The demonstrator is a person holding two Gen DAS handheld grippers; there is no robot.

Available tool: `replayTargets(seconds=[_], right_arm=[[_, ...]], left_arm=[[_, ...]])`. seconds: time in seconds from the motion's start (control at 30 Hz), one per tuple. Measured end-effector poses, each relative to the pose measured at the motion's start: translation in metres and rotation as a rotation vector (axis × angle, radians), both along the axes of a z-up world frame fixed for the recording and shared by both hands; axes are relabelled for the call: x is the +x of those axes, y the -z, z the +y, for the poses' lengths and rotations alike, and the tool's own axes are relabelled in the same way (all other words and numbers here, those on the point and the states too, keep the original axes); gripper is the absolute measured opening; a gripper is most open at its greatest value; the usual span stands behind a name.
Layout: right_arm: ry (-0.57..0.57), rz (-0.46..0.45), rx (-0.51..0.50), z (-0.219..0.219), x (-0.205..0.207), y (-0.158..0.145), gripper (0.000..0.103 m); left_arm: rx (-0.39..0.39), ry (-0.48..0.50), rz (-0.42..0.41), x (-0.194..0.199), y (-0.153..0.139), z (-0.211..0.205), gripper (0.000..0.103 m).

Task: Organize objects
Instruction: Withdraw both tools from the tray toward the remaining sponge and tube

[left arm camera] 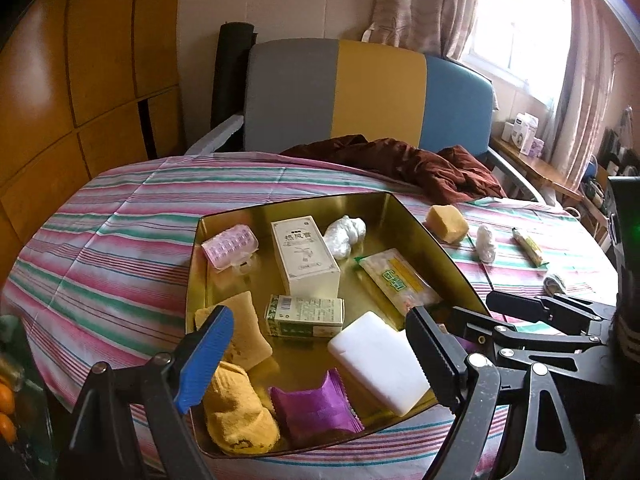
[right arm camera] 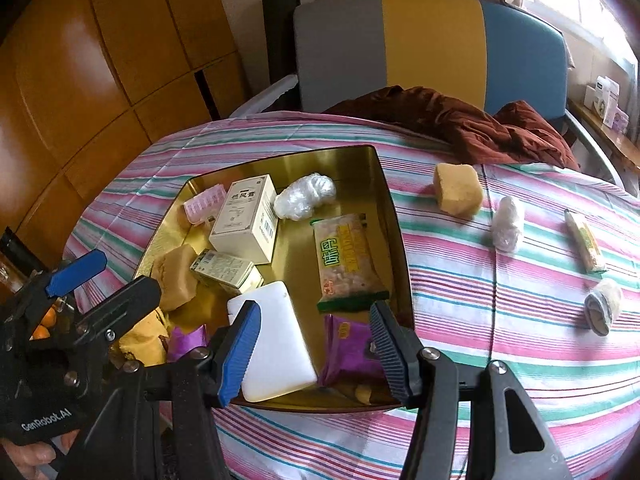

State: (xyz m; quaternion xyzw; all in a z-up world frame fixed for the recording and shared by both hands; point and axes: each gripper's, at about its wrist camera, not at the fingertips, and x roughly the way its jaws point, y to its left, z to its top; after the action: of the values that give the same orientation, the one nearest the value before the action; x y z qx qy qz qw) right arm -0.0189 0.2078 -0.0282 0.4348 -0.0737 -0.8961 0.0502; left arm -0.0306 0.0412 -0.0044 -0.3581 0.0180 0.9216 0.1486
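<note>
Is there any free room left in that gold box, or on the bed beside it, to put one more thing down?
The gold metal tin is crowded along its left and near sides. Bare floor remains at its far right corner, between the crumpled clear plastic wad and the green-labelled snack packet. On the striped bedsheet, the wide patch between the tin and the small plastic wad is bare.

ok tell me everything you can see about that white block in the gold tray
The white block is a plain rounded rectangular slab, smooth and matte, with no label showing. It lies flat at the near side of the gold tray, between the green box and the purple packet. Neither gripper touches it.
</note>
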Motion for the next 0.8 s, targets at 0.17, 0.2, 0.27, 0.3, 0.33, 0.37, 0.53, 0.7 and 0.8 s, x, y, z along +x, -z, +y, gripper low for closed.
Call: replayTargets(seconds=[0.17, 0.2, 0.27, 0.3, 0.33, 0.37, 0.53, 0.7, 0.8], right_arm=[[0.009, -0.002, -0.003, 0.003, 0.002, 0.001, 0.057], [0.011, -0.002, -0.003, 0.004, 0.002, 0.001, 0.057], [0.015, -0.002, -0.003, 0.006, 0.002, 0.001, 0.057], [0.017, -0.002, -0.004, 0.006, 0.003, 0.001, 0.057], [0.021, -0.002, -0.003, 0.008, 0.003, 0.001, 0.057], [0.023, -0.002, -0.003, 0.009, 0.003, 0.001, 0.057], [0.038, -0.005, -0.005, 0.014, 0.004, 0.002, 0.057], [0.061, -0.003, -0.005, 0.023, 0.005, 0.002, 0.057], [0.073, -0.001, -0.001, 0.029, 0.006, 0.001, 0.057]], left_arm=[[-0.007, 0.009, -0.001, 0.002, 0.0, 0.003, 0.088], [-0.008, 0.011, -0.001, 0.002, 0.0, 0.004, 0.088], [-0.008, 0.015, 0.001, 0.003, 0.0, 0.005, 0.088], [-0.01, 0.017, 0.003, 0.004, -0.001, 0.005, 0.088], [-0.013, 0.02, 0.004, 0.005, -0.001, 0.006, 0.088], [-0.014, 0.022, 0.005, 0.005, -0.001, 0.006, 0.088], [-0.022, 0.037, 0.004, 0.007, -0.001, 0.011, 0.088], [-0.037, 0.056, 0.012, 0.009, -0.002, 0.018, 0.088], [-0.046, 0.07, 0.012, 0.01, -0.002, 0.023, 0.088]])
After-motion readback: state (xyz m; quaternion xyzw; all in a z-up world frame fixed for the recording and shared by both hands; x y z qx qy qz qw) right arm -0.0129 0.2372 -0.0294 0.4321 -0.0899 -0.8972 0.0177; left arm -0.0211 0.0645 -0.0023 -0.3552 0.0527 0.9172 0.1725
